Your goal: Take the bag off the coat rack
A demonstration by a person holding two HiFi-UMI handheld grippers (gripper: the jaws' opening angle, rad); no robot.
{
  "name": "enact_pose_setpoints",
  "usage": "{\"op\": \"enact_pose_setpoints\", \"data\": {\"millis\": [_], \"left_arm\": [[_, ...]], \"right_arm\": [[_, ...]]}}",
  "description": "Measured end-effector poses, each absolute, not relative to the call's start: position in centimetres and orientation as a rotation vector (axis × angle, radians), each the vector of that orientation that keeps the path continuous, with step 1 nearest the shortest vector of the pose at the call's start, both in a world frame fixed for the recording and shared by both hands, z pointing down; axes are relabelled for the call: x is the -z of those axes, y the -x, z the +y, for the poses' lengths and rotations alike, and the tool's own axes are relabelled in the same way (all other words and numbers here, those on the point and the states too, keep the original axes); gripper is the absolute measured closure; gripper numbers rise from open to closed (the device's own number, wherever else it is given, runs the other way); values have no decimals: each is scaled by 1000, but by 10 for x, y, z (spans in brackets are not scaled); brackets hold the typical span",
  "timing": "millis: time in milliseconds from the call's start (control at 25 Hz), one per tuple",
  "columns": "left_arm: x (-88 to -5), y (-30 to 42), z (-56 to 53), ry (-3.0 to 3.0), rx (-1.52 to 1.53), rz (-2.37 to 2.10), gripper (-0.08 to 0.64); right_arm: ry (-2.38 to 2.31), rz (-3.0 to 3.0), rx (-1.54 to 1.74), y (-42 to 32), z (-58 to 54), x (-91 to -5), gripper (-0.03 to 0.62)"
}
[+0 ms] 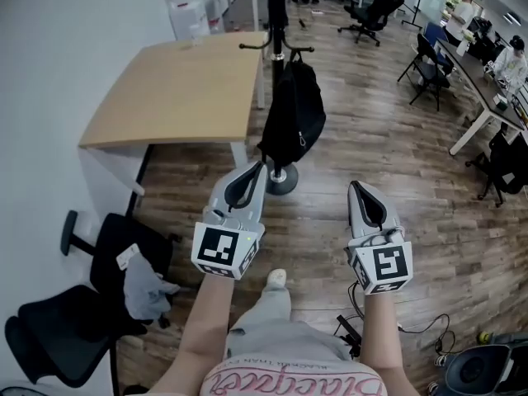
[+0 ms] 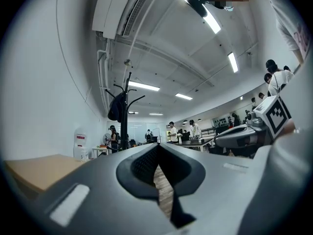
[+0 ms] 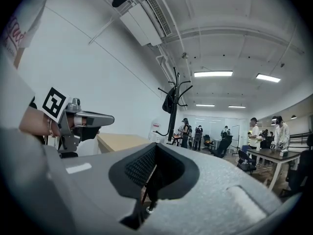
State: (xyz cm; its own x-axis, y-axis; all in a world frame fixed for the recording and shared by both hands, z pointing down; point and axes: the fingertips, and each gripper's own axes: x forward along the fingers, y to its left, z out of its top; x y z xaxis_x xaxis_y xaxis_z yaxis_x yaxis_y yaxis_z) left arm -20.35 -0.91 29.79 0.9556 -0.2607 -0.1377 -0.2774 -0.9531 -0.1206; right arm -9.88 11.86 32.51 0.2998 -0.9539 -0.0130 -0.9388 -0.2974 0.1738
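Note:
A black bag [image 1: 291, 114] hangs from a hook of the black coat rack [image 1: 279, 31], whose round base [image 1: 282, 180] stands on the wood floor. My left gripper [image 1: 256, 167] is shut and empty, its tip just short of the base and below the bag. To its right, my right gripper [image 1: 355, 186] is also shut and empty, farther from the rack. In the left gripper view the bag [image 2: 116, 107] hangs well ahead on the rack [image 2: 125, 126]. The right gripper view shows the same bag [image 3: 169, 102] on the rack [image 3: 174, 111] at a distance.
A light wooden table [image 1: 181, 89] stands left of the rack. A black office chair [image 1: 99, 279] with a grey cloth sits at the lower left. More chairs [image 1: 429, 68], a desk [image 1: 483, 89] and people fill the far right. Cables [image 1: 412, 330] lie on the floor.

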Motion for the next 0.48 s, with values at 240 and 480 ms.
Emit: {"op": "enact_pose_setpoints", "data": {"millis": [240,480], "left_arm": [[-294,159,-70,2964,-176,404,546],[-288,122,-119,2929,-184,378,546]], "right_arm": [[-2402,-1760,154,59,58,-322,591],[-2414,-1725,176,25,11,-315,590]]}}
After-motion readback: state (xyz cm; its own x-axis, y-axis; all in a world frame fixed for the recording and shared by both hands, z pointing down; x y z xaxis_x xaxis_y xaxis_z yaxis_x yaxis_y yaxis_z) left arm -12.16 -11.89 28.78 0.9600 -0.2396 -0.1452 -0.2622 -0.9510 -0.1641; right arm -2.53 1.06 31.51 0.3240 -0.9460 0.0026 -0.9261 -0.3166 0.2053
